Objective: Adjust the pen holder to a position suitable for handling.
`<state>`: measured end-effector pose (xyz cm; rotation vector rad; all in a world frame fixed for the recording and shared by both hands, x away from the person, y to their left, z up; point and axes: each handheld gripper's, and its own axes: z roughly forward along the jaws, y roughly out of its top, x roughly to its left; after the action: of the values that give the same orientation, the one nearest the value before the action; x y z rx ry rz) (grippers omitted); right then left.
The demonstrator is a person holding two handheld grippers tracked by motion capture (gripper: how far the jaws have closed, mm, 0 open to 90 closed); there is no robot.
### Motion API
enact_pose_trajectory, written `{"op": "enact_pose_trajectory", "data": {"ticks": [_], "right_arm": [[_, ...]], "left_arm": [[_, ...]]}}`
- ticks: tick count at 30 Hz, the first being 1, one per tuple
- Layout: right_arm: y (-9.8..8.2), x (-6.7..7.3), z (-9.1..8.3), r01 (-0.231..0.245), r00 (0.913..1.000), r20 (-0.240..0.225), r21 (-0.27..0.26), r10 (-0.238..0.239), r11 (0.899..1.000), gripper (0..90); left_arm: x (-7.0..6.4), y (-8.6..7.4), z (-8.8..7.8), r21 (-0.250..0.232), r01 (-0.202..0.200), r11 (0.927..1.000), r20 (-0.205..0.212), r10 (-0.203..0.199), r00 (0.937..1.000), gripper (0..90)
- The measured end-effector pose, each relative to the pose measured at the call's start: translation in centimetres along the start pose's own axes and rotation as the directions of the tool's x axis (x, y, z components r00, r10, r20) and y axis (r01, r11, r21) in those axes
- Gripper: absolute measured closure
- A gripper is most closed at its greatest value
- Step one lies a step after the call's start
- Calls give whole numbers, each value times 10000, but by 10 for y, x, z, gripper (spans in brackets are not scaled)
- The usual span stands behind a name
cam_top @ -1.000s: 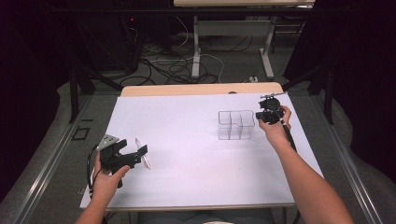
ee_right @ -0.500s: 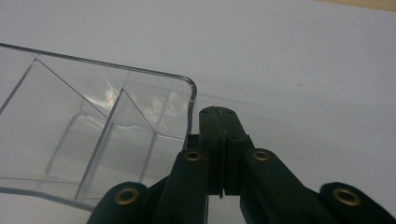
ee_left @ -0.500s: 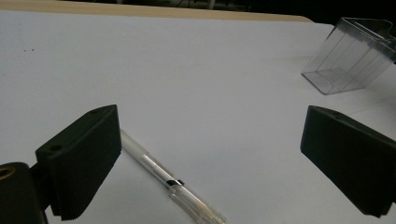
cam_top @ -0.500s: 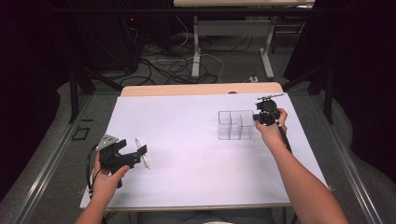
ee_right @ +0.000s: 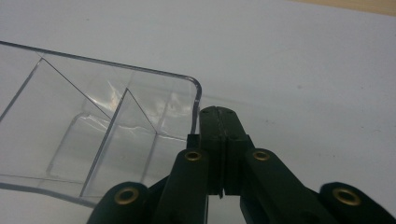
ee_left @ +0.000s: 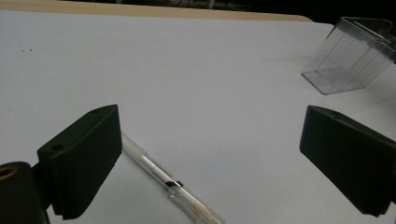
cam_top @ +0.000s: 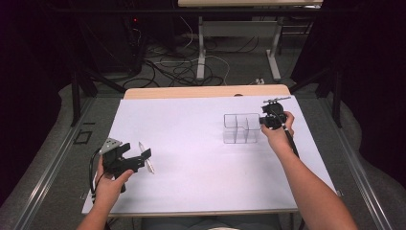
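Observation:
A clear plastic pen (cam_top: 150, 166) lies on the white table cover (cam_top: 191, 143) at the front left. My left gripper (cam_top: 144, 159) hovers just over it, open, and in the left gripper view the pen (ee_left: 163, 179) lies low between the wide-apart jaws of the left gripper (ee_left: 210, 140), touching neither pad. A clear divided organizer (cam_top: 242, 128) stands at the right. My right gripper (cam_top: 264, 120) is at its right wall. In the right gripper view the right gripper (ee_right: 218, 113) is shut with nothing between its jaws, its tips right beside the organizer's (ee_right: 93, 116) rounded corner.
The organizer (ee_left: 345, 56) has several empty compartments. The wooden table edge (cam_top: 206, 91) runs along the back. Cables (cam_top: 191, 67) lie on the floor beyond it, among metal frame legs (cam_top: 201, 48).

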<state>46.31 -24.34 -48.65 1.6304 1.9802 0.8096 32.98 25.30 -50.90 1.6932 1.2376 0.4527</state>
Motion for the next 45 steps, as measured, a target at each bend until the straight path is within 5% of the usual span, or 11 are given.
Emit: {"op": "enact_pose_trajectory", "data": {"ticks": [17,31,45], "right_arm": [[-2,11,0,-332,9991,-276,-38,331,9994,900],[-2,64,3,149,9953,-955,-30,-151,9999,900],[-8,95,-2,901,9868,-1352,27,-889,9959,900]], "left_arm": [[-1,0,2,19,37,10000,14,-37,10000,60],[0,1,1,-29,42,10000,1,-42,10000,61],[0,1,0,21,9,10000,-5,-9,10000,61]]}}
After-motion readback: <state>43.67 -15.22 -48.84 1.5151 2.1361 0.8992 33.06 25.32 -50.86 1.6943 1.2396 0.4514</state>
